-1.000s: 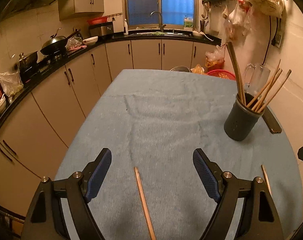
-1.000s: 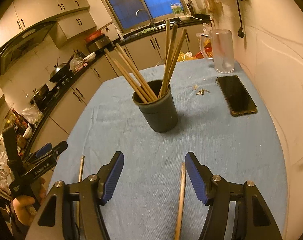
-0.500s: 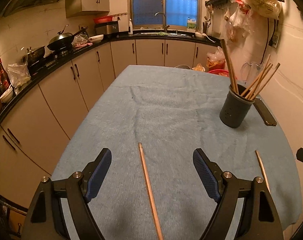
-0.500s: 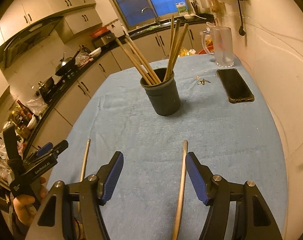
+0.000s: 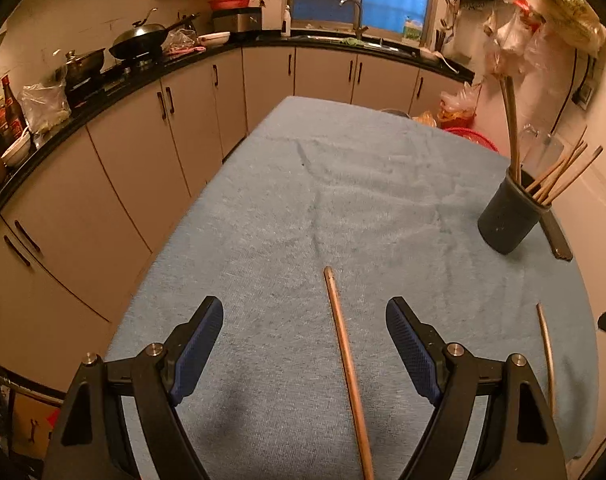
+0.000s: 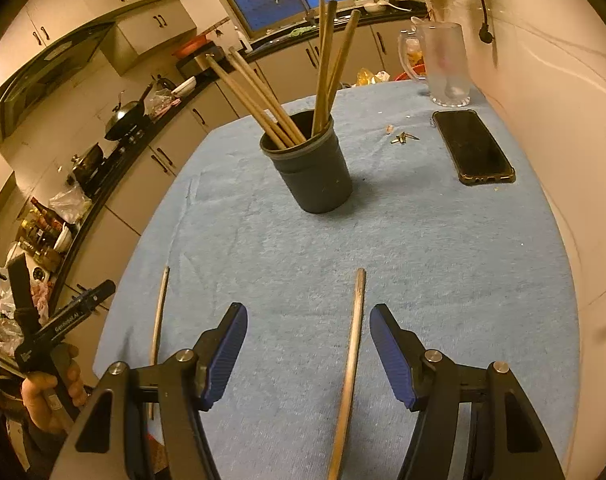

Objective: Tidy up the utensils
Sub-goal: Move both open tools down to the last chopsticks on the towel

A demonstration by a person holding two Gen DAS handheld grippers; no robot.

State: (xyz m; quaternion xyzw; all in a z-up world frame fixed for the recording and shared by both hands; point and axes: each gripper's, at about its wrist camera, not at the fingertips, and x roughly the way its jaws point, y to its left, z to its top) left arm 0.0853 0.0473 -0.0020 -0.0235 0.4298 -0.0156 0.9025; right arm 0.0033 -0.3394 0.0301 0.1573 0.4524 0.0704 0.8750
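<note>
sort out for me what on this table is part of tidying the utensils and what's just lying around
Part of the job:
- dark holder with chopsticks standing in it
- loose chopstick between the open left tongs
- loose chopstick between the open right tongs

Just lying about:
- phone
- glass jug
- keys

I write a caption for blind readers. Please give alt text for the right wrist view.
The open right tongs hover over a loose chopstick lying on a blue tablecloth. Beyond stands a dark holder full of chopsticks, with a phone and a glass pitcher near the wall. A second chopstick lies to the left.
</note>
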